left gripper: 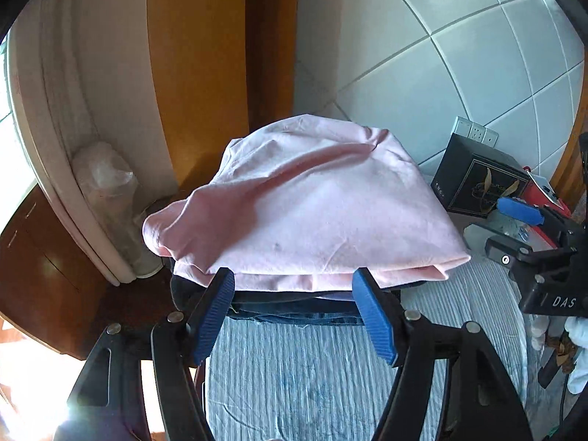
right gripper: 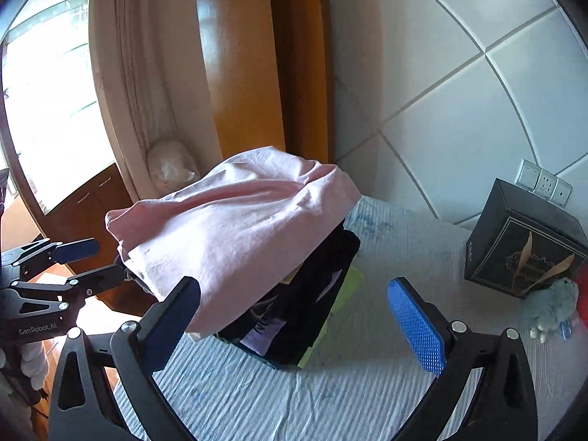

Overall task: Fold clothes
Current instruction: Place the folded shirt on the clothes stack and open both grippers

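A folded pink shirt (left gripper: 305, 205) sits on top of a stack of folded clothes in the middle of the left wrist view, on a bed covered with a pale blue striped sheet (left gripper: 294, 375). Under the pink shirt lie dark clothes (left gripper: 294, 303), with a strip of denim showing at the bottom edge of the stack.

The left gripper (left gripper: 294, 294) fills the lower part of that view. Its two blue-padded fingers stand apart, their tips at the near edge of the stack, one on each side of the folded pink hem; whether they touch the cloth cannot be told. The right gripper (left gripper: 511, 224) appears at the right edge of the same view, beside the stack, jaws apart and empty.

In the right wrist view the pink shirt (right gripper: 228, 235) lies left of centre, draped over the dark clothes (right gripper: 305, 294), with a yellow-green piece (right gripper: 349, 290) sticking out below them. The right gripper (right gripper: 294, 312) has its fingers wide apart in the lower part of the frame, the left finger in front of the pink shirt's near corner, the right finger over bare sheet (right gripper: 386, 250). The left gripper (right gripper: 99, 261) reaches in from the left edge, jaws apart, at the stack's far-left side.

A black box (right gripper: 525, 246) stands on the bed at the right, near a tiled wall (right gripper: 459, 92) with white sockets (right gripper: 544, 182). A small grey plush toy (right gripper: 551, 305) lies below the box. A curtain (right gripper: 136, 73) and a wooden panel (right gripper: 235, 58) fill the upper left.
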Demonstrator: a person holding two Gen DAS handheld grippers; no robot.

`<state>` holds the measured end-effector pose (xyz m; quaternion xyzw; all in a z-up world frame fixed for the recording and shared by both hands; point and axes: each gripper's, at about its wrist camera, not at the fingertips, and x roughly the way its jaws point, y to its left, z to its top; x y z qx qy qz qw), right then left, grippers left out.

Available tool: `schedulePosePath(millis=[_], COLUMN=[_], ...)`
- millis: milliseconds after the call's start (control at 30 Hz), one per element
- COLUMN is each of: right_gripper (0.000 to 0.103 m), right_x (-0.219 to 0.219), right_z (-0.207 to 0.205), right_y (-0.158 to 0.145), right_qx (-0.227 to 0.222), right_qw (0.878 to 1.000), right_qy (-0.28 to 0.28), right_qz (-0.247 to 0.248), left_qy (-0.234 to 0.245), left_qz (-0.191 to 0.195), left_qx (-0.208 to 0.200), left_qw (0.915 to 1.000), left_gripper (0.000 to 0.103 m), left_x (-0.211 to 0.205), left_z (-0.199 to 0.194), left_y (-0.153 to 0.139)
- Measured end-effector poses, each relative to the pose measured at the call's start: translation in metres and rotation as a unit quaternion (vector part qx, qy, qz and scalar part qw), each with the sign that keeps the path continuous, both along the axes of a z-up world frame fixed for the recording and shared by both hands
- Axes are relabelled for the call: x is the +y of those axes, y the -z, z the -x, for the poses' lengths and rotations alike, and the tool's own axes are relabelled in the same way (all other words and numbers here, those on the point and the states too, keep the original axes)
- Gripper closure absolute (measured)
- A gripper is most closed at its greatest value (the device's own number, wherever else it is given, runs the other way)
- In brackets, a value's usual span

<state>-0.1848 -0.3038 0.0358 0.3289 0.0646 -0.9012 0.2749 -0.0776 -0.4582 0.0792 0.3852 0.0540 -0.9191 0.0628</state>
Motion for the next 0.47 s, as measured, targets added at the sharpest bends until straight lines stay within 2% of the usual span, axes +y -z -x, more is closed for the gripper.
schedulePosePath(millis=[300, 467], right_gripper=[0.001, 0.001], right_x=[0.005, 0.007], right_z=[-0.020, -0.027], right_y=[0.014, 0.020], right_qx=[-0.020, -0.030], right_qw=[1.000, 1.000], right_qy=[0.002, 0.004], right_qz=[0.001, 0.002], left_qy=[0.008, 0.010], left_qz=[0.008, 0.012], left_qx=[-0.001, -0.010], left_qw=[0.9999, 0.9998], left_gripper=[0.035, 0.031], left_x=[0.021, 0.021], left_z=[-0.010, -0.013], left_y=[0.005, 0.011])
